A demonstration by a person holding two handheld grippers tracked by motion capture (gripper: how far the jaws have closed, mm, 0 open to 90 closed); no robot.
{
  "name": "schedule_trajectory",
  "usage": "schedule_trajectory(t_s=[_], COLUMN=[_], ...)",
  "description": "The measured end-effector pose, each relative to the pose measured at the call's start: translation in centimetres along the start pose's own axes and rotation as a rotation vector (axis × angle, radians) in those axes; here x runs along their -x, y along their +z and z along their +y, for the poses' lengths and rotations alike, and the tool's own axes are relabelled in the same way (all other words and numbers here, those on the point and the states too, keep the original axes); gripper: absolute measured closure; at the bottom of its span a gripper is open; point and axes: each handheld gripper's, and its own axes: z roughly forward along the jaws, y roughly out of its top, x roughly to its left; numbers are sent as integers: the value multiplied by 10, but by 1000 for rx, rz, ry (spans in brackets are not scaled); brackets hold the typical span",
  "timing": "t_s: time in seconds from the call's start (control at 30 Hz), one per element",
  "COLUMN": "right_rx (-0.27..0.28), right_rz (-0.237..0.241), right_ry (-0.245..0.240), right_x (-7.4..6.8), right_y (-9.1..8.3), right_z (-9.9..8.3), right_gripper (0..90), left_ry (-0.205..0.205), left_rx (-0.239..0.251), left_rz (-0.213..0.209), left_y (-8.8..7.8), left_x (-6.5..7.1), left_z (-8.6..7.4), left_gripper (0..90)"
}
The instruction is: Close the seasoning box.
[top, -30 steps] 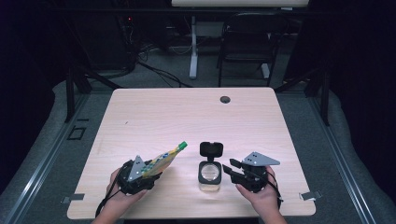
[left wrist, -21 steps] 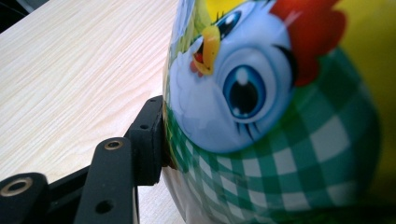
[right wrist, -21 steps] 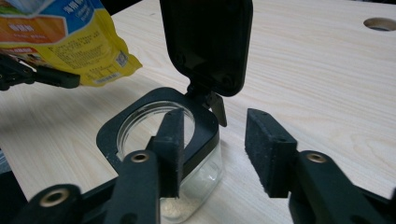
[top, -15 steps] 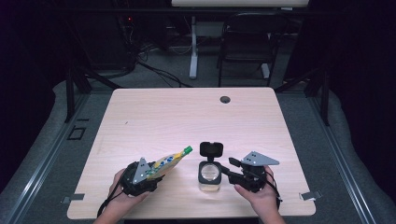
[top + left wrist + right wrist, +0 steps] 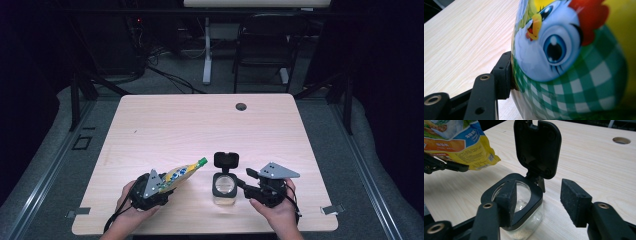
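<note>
Fingers of the left gripper (image 5: 159, 186) clamp the yellow cartoon-chicken pouch (image 5: 181, 172); right gripper (image 5: 246, 181) jaws have just opened beside the clear glass jar (image 5: 223, 190), lid up. Tilted off-centre, the pouch could spill onto the wooden table (image 5: 165, 125).

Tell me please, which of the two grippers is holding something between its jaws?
The left gripper: it clamps the yellow pouch. The right gripper has just been opening, its jaws empty beside the open jar.

High view looks down from above, tool views close, perhaps sharing the pouch (image 5: 456, 142)
</note>
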Motion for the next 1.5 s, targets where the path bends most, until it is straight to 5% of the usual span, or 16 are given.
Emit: schedule_trajectory(t_s=[0.33,0.5,0.6,0.73,1.17,1.5], right_rx=[-5,-18,-12,-20,-59,-51], right_rz=[11,50,51,87,39,74], right_ry=[-54,-84,-119,-121,-212,-268], right_x=[-7,-7,-9,-12,-20,-35], right_y=[0,1,1,2,1,4], right_z=[1,0,0,0,8,12], right_gripper=[452,617,644,659,657,640], left_ry=[33,50,69,69,132,170], left_rx=[-10,-16,-27,-27,-38,-47], left_rz=[21,24,30,32,67,83], left_y=[-1,-1,0,0,-6,-7], left_x=[3,6,7,7,10,8], left_z=[3,4,6,7,17,24], left_gripper=[474,473,474,473,474,474])
